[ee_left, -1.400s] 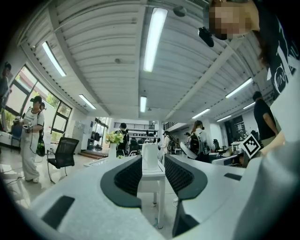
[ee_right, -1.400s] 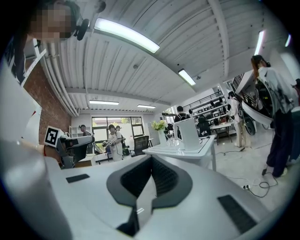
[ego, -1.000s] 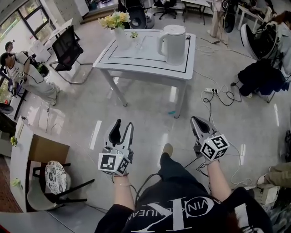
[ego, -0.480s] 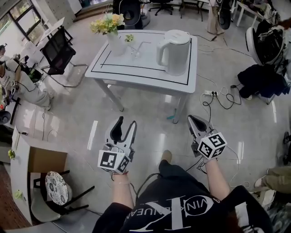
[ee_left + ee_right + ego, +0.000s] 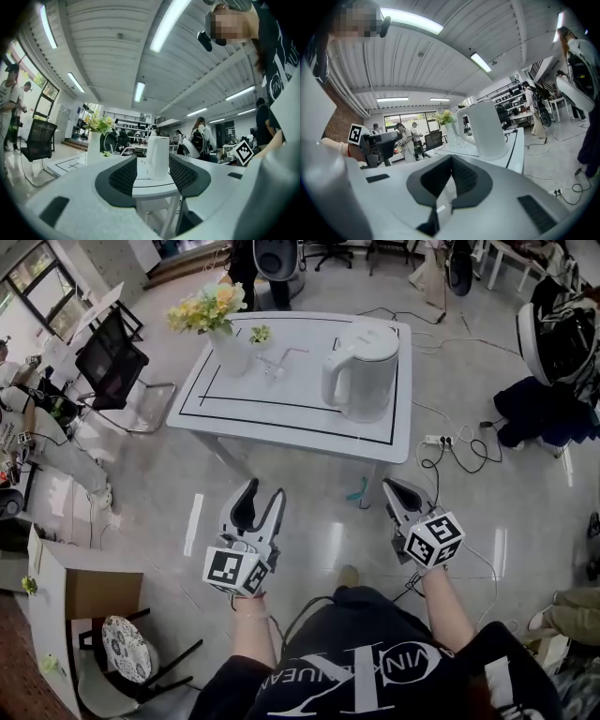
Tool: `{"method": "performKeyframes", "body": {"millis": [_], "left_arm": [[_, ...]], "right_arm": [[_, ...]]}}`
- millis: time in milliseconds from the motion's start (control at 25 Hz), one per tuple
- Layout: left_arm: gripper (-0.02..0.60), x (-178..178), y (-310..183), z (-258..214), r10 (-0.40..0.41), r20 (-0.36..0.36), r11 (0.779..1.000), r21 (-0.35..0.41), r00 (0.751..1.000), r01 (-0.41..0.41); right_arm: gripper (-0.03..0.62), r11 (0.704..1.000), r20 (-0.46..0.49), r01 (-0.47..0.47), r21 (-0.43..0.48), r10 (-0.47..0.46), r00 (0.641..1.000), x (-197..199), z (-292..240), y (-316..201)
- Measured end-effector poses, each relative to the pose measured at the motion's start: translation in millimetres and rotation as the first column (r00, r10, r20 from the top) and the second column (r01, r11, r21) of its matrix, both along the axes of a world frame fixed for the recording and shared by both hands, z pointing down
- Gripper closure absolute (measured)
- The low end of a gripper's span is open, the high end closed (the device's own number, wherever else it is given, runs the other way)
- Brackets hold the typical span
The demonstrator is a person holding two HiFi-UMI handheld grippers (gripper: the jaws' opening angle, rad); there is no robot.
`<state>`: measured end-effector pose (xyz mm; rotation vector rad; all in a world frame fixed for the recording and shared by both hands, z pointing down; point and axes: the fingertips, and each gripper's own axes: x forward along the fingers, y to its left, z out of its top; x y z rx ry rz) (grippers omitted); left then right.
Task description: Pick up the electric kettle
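- The electric kettle (image 5: 361, 371) is white and stands upright on the white counter (image 5: 281, 399), over on its 3 o'clock side and close to the near edge, with the handle facing 9 o'clock.
- A vase of yellow flowers (image 5: 217, 320) is on the same counter, around 10 o'clock from the kettle and well apart from it.
- The left gripper (image 5: 262, 495) hangs over the floor at about 7 o'clock from the kettle, short of the counter. Its fingers (image 5: 123, 177) are spread wide with nothing in them. In the left gripper view the kettle just shows far off through the gap.
- The right gripper (image 5: 394, 488) is at roughly 6 o'clock from the kettle, also off the counter. Its fingers (image 5: 461, 176) are pressed together and empty.
- A black office chair (image 5: 108, 357) sits at 9 o'clock from the counter, and there are cables (image 5: 450, 442) on the floor at about 4 o'clock.
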<state>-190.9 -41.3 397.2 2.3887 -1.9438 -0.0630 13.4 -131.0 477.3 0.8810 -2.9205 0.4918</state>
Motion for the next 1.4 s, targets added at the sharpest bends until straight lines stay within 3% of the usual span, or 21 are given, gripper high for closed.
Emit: {"method": "performKeyframes", "body": {"millis": [560, 760, 1240, 1400], "left_arm": [[0.394, 28.6, -93.4, 2.8, 0.184, -0.013, 0.983, -0.02, 0.983, -0.185], [0.394, 29.7, -131.4, -4.3, 0.246, -0.064, 0.969, 0.01, 0.967, -0.246], [0.367, 33.8, -237.6, 2.4, 0.462, -0.078, 0.885, -0.028, 0.884, -0.465], [0.359, 39.5, -259.3, 7.8, 0.54, -0.088, 0.837, -0.047, 0.837, -0.545]], "right_arm": [[0.595, 0.998, 0.029, -0.058, -0.029, 0.059, 0.998, 0.5, 7.2, -52.4], [0.595, 0.995, 0.029, -0.101, -0.018, 0.101, 0.994, 1.0, 3.2, -71.4], [0.595, 0.959, 0.012, -0.282, -0.043, 0.283, 0.959, -0.7, 4.2, -137.4], [0.595, 0.937, -0.005, -0.342, -0.072, 0.342, 0.94, 0.7, 12.9, -146.2]]}}
